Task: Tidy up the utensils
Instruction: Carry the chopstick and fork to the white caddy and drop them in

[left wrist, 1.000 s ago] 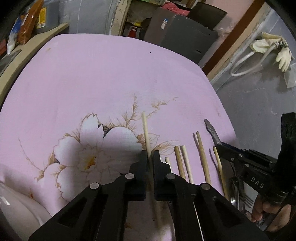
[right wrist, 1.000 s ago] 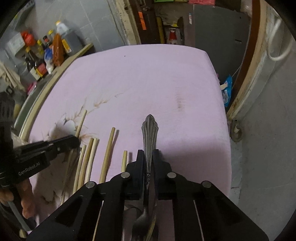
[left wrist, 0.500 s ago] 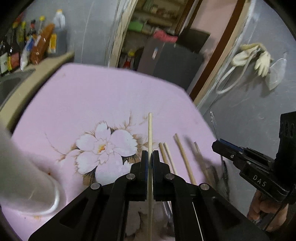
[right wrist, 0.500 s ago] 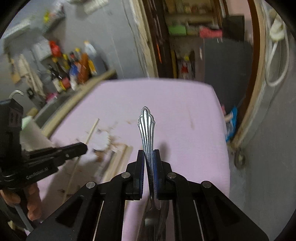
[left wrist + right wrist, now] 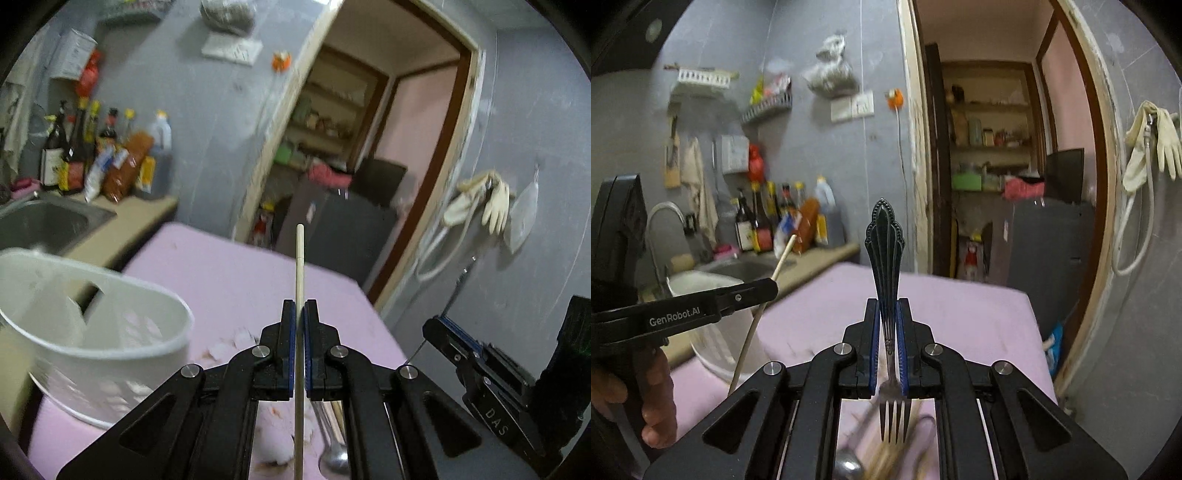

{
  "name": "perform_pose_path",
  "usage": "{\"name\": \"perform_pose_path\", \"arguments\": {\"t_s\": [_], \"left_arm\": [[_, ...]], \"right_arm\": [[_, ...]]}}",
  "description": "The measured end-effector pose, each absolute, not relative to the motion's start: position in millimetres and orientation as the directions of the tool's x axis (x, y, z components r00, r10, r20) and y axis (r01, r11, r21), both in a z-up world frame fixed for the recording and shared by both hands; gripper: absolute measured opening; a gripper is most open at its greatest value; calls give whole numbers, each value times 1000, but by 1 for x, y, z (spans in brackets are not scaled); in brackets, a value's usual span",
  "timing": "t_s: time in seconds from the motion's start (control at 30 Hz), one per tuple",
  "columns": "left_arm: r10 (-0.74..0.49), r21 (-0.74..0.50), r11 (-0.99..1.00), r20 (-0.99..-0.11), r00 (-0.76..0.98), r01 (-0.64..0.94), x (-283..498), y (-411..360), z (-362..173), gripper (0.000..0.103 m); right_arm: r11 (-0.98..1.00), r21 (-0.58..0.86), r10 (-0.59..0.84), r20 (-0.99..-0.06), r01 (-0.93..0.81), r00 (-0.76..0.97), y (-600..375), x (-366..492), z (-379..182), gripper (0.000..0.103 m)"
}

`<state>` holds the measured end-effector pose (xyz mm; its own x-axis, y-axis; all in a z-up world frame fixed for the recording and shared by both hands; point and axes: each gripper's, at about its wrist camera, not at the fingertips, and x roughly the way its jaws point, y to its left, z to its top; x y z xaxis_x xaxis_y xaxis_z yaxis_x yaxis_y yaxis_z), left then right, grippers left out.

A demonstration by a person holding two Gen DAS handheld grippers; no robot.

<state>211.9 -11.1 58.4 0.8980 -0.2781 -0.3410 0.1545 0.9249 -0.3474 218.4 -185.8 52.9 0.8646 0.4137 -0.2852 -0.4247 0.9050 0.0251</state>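
My left gripper [image 5: 299,308] is shut on a pale wooden chopstick [image 5: 299,266] and holds it upright in the air above the pink table. My right gripper [image 5: 887,306] is shut on a metal fork [image 5: 884,243], handle up and tines down. A white perforated utensil basket [image 5: 110,332] stands on the table to the left of the left gripper. In the right wrist view the left gripper [image 5: 764,290] and its chopstick [image 5: 768,291] show at the left. In the left wrist view the right gripper [image 5: 439,328] shows at the right. A spoon [image 5: 332,454] and more chopsticks lie below.
The pink flowered cloth [image 5: 229,280] covers the table. A steel sink [image 5: 40,221] and several bottles [image 5: 107,158] stand at the left on a counter. A grey wall with hanging gloves [image 5: 484,199] is close on the right. A doorway [image 5: 993,166] is behind the table.
Both grippers have risen from the table and tilted up, lifting the chopstick and the fork off the cloth. The white basket has come into view at the left.
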Motion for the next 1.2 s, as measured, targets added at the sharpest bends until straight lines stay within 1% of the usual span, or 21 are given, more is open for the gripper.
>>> {"name": "perform_pose_path", "arguments": {"t_s": [0.23, 0.37, 0.53, 0.63, 0.77, 0.9, 1.07, 1.2], "left_arm": [[-218, -354, 926, -215, 952, 132, 198, 31, 102, 2], [-173, -368, 924, -156, 973, 105, 194, 61, 121, 2], [-78, -361, 932, -90, 993, 41, 192, 99, 137, 2], [1, -325, 945, -50, 999, -17, 191, 122, 145, 2], [78, -309, 947, -24, 997, -82, 189, 148, 143, 2], [144, -343, 929, -7, 989, -138, 193, 176, 135, 2], [208, -384, 902, -11, 978, -196, 202, 200, 124, 2], [242, -392, 887, -58, 968, -245, 207, 203, 109, 2]], "right_arm": [[880, 41, 470, -207, -473, 858, -157, 216, 86, 6], [846, 56, 531, -176, -530, 829, -133, 220, 107, 6], [804, 59, 594, -108, -592, 797, -97, 223, 128, 6], [790, 62, 614, -76, -611, 786, -77, 223, 133, 6], [780, 74, 624, -40, -621, 780, -52, 222, 135, 6], [764, 114, 641, -18, -635, 768, -32, 229, 130, 6], [750, 140, 657, -51, -646, 752, -12, 242, 115, 6], [749, 136, 661, -102, -648, 743, -5, 248, 95, 6]]}}
